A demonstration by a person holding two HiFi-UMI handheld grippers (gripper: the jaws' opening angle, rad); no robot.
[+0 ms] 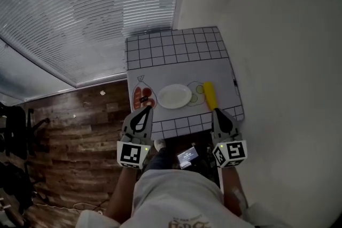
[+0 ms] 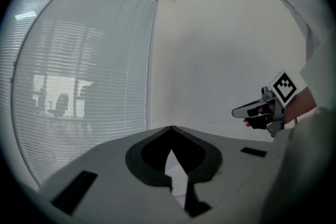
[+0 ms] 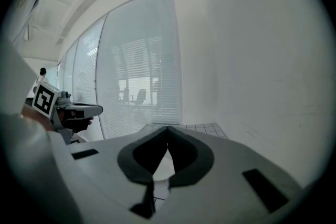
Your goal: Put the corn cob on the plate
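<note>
Nothing done yet: the long, smooth yellow corn cob [image 1: 210,94] lay on the white grid-printed counter [image 1: 176,48], just right of the round glossy white plate [image 1: 174,96], which sat bare. The left tongs [image 1: 147,110] and right tongs [image 1: 216,111] were pinched together, empty, by the near edge; pick-up and placing were all left

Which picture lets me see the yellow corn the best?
The head view. It looks down on the table and shows the whole corn cob, lying right of the white plate. The two gripper views show no corn, only their own shut jaws, the wall and window blinds.
</note>
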